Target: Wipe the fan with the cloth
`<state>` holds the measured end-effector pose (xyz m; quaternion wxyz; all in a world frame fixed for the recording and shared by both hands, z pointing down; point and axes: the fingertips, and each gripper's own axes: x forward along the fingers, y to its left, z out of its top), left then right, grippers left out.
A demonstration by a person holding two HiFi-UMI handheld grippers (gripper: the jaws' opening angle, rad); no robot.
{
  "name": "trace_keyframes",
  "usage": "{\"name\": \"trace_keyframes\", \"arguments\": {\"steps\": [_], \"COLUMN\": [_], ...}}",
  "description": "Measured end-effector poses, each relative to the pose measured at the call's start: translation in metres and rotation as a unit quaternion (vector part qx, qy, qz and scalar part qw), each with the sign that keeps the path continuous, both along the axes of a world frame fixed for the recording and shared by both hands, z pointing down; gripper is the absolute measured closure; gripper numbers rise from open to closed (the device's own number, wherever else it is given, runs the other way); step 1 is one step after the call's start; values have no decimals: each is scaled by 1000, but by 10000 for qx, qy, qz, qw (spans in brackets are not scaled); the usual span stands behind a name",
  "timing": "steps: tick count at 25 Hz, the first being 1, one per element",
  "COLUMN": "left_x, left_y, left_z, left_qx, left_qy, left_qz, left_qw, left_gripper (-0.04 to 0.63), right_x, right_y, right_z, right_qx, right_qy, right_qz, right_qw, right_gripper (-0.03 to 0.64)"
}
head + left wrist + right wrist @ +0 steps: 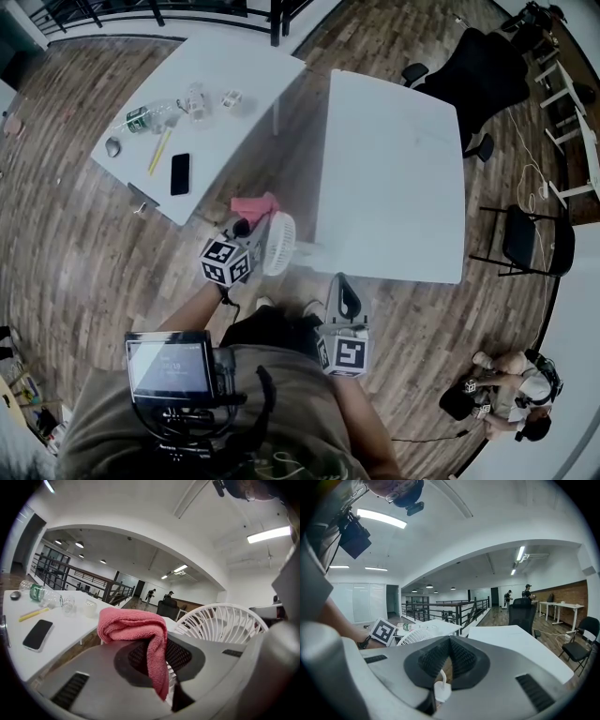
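From the head view we see only part of the fan [279, 243]: the left gripper [249, 223] covers its left rim. In the left gripper view that gripper's body cuts off the fan's lower half, and the cloth [140, 634] clamped in the jaws hides their pads. In the right gripper view, only the top of the fan's grille clears the right gripper [449, 657]. Left of the fan, the things on the desk [234, 66] are too small to name.

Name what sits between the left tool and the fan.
The pink cloth, clamped in the left tool, hangs in front of the white fan; the left gripper view shows it.
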<state>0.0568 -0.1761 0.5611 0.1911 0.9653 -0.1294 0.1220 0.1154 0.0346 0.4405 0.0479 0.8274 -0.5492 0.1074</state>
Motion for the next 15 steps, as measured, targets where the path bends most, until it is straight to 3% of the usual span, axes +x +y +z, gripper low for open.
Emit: {"name": "trace_keyframes", "arguments": {"steps": [9,15], "left_x": [-13,-22], "left_y": [9,16], "left_z": [14,21], "left_qx": [343,243], "left_qy": [-260,-313], "left_qz": [213,251], "left_qw": [9988,9989], "left_gripper": [525,525], "right_x": [-13,-23], "right_y": [-5,-9], "right_z": [6,7], "right_qx": [-18,-39], "right_qy": [-46,-54], "right_qz": [-112,-215], "right_qw": [9999,9997], "right_gripper": [612,612]}}
